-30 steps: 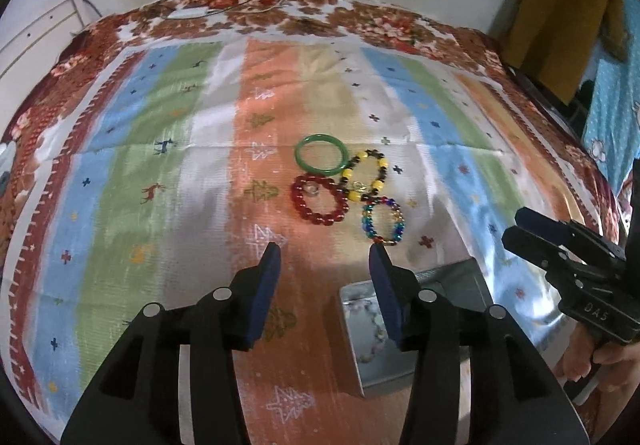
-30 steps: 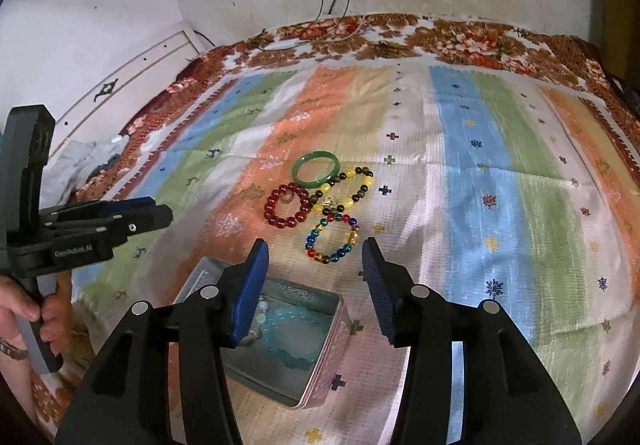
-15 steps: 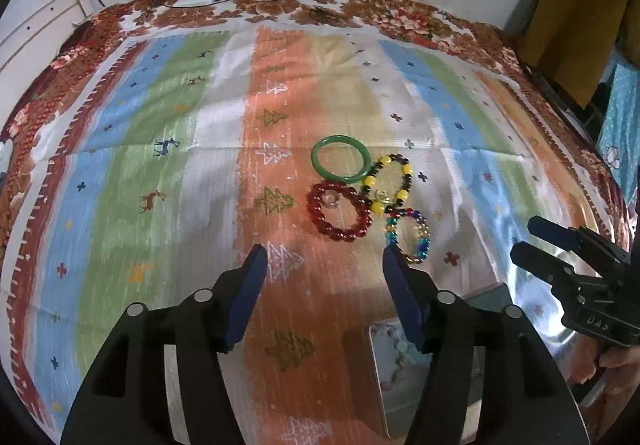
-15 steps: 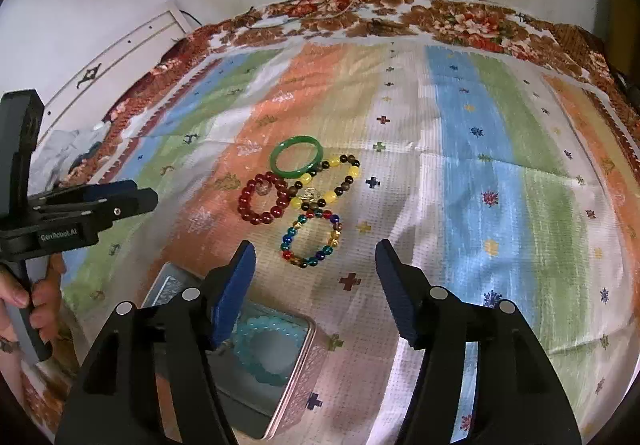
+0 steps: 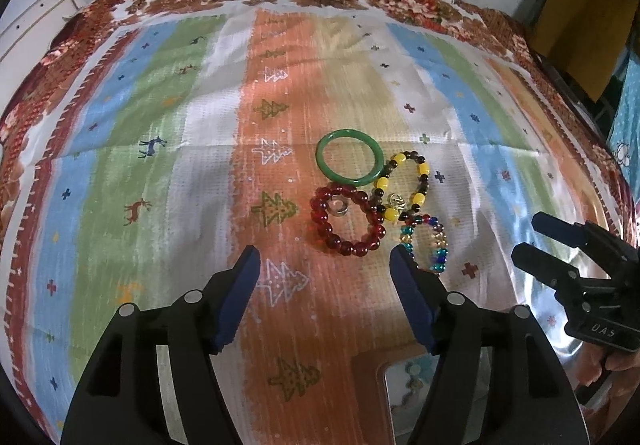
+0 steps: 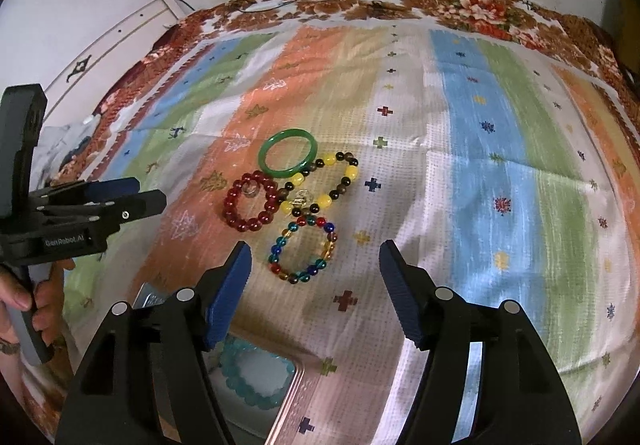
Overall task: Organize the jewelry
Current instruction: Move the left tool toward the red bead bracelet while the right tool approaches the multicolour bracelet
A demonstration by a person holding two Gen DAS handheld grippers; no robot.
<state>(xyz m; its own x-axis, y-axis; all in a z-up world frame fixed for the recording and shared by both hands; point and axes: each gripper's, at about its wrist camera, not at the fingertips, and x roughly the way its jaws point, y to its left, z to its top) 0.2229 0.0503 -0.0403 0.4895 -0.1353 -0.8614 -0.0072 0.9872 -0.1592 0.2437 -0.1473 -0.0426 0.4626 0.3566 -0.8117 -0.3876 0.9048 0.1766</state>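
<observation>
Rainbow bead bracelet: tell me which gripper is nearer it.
Right. The right gripper is open just short of the rainbow bracelet; the left gripper is beside it, facing the red bracelet.

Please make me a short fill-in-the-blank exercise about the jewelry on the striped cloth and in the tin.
1. The smooth green bangle lies on the ____ stripe of the cloth.
2. A small silver ring lies inside the dark ____ bead bracelet.
3. The pale blue bead bracelet lies inside the metal ____.
4. Both the left gripper and right gripper are ____.

Answers: orange; red; tin; open
</observation>
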